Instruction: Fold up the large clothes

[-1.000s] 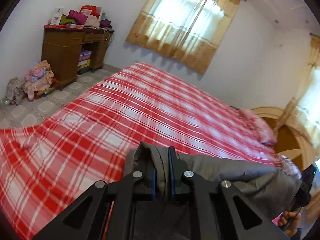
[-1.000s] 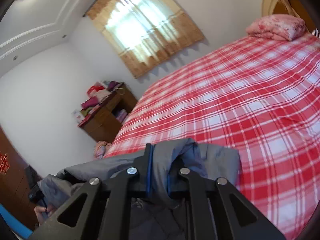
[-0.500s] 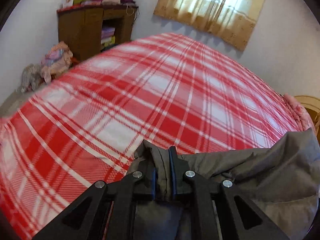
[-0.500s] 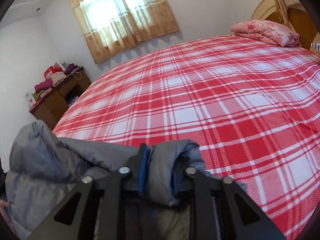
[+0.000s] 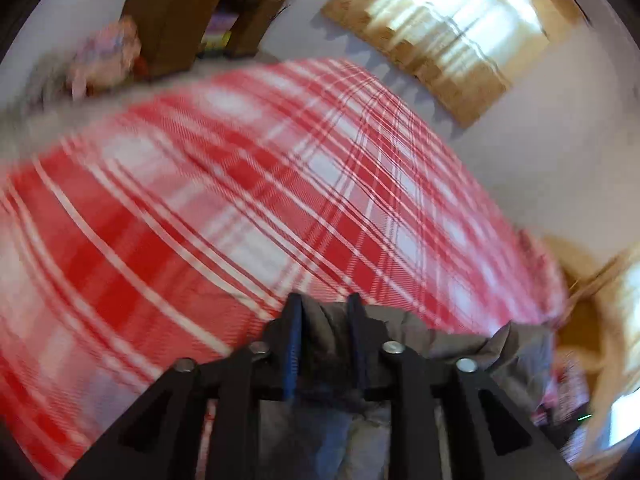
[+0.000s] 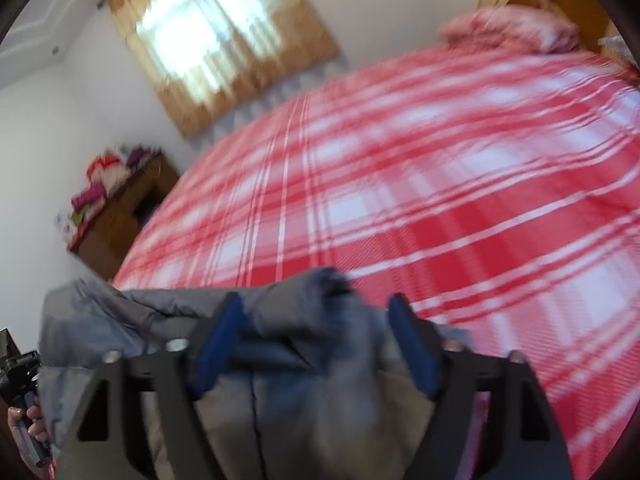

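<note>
A grey padded jacket [image 5: 460, 336] is bunched at the near edge of the bed's red plaid sheet [image 5: 240, 200]. My left gripper [image 5: 324, 300] is low over that edge. Its jaws are opening, and a fold of the jacket stands loosely between them with the blue pad [image 5: 292, 352] bared. In the right wrist view the jacket [image 6: 140, 312] spreads leftward across the sheet [image 6: 440, 200]. My right gripper [image 6: 316, 308] has its jaws opening wide, and a hump of grey cloth lies between the fingers without touching them. Both views are blurred by motion.
A wooden desk [image 5: 180, 20] piled with clothes stands beyond the bed's far corner, with a heap of clothes [image 5: 104, 56] on the floor beside it. A curtained window [image 6: 224, 40] is on the far wall. A pink pillow [image 6: 512, 28] lies by the headboard.
Both grippers have dropped toward the bed with the jacket. Both sets of jaws, shut on its cloth before, have parted, the right pair much wider than the left.
</note>
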A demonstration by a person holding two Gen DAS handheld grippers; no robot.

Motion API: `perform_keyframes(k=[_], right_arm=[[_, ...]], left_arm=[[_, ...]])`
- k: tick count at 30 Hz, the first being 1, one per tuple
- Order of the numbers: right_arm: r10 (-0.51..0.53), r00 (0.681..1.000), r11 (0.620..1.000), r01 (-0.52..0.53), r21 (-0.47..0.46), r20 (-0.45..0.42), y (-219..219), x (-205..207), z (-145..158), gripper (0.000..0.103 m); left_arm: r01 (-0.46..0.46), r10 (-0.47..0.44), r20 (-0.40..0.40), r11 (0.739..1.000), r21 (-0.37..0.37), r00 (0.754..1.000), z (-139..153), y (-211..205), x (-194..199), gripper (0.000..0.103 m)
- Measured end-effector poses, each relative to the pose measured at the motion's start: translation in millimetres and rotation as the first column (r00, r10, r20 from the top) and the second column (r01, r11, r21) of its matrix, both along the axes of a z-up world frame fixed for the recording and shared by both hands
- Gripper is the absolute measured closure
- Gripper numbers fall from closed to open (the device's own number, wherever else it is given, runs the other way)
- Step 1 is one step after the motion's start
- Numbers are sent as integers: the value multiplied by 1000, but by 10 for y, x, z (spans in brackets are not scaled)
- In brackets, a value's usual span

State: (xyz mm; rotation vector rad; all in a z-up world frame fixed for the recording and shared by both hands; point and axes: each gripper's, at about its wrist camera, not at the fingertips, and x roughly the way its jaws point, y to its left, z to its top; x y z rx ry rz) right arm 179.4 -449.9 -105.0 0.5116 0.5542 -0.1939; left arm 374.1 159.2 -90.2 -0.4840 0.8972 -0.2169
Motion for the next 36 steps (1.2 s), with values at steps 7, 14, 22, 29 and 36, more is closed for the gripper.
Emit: perform_keyframes(k=[7, 14, 22, 29, 36], right_arm=[[87, 995, 968, -73, -241, 46, 330, -341, 772, 29], [295, 952, 928, -306, -213, -82, 1361, 500, 923, 42], [270, 929, 906, -334, -260, -253, 1693, 1031, -22, 64], [194, 952, 917, -261, -301, -236, 1319, 980, -254, 66], [150, 968, 968, -185, -170, -199, 1076, 922, -364, 69]], left_arm=[[-82, 74, 130, 995, 58, 989, 518, 170, -314, 35], [79, -141, 206, 956, 283, 968, 789, -1184, -755, 35], [141, -185, 97, 927, 348, 978, 54, -2008, -588, 35], [98, -135, 73, 922, 374, 988, -464, -1819, -250, 26], [104, -156, 100, 912, 398, 983, -690, -1956, -201, 13]])
